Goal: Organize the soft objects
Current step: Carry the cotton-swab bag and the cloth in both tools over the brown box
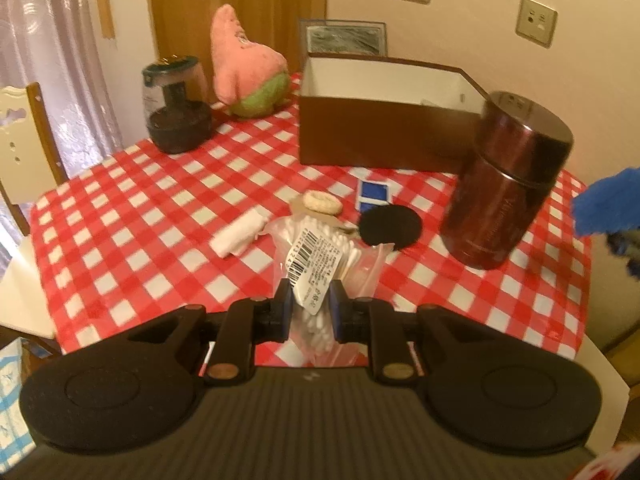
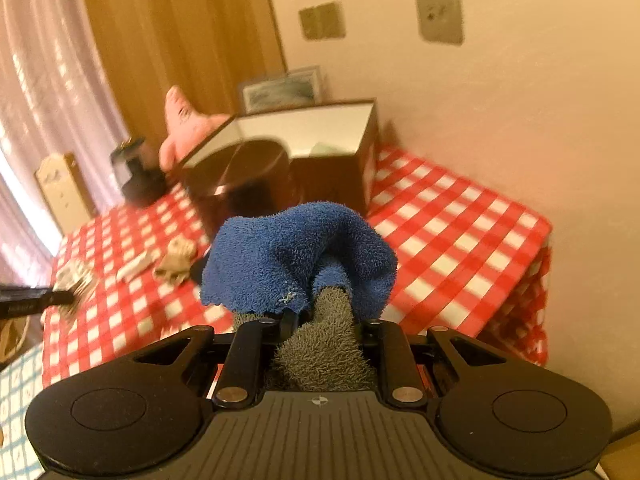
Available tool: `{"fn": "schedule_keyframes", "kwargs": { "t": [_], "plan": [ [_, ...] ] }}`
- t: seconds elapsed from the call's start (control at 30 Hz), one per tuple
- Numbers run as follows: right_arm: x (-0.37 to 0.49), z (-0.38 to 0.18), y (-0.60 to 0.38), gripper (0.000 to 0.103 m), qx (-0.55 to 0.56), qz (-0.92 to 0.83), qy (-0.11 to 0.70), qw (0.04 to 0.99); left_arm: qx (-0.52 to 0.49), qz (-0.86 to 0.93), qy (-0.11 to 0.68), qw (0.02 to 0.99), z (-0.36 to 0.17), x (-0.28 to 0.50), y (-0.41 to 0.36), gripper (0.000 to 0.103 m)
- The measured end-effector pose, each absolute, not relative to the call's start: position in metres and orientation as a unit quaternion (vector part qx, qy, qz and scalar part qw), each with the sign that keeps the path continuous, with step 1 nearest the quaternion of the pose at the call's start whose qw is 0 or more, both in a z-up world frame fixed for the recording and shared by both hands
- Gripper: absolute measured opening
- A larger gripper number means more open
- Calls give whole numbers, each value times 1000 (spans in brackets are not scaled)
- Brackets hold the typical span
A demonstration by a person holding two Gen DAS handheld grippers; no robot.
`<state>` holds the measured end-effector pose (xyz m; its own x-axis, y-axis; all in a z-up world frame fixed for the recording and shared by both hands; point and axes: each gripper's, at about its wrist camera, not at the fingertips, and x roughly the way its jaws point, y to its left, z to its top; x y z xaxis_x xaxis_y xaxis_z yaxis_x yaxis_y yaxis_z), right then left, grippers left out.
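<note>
Two grips: the left gripper (image 1: 311, 307) pinches a clear bag of swabs (image 1: 316, 276) at centre frame; the right gripper (image 2: 320, 320) clamps a fuzzy blue-and-grey cloth (image 2: 296, 256).

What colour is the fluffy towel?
Blue, with a grey side; the towel shows best in the right wrist view.

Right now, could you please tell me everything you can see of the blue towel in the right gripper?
The blue towel is fluffy terry cloth, blue on one face and grey on the other. It is bunched and folded over, with a scalloped stitched edge hanging at the front. The right gripper pinches its grey part and holds it above the checkered tablecloth. Nothing else visibly touches it.
</note>
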<state>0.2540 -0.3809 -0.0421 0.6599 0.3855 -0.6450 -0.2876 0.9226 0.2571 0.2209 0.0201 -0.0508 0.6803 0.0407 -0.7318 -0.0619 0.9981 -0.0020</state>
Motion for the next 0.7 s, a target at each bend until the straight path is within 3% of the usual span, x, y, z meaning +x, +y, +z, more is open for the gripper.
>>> {"fn": "schedule_keyframes", "kwargs": {
  "t": [0.7],
  "plan": [
    [365, 2, -412, 20, 64, 213, 300, 928, -3, 103, 366, 925, -13, 261, 43, 18]
  ]
}}
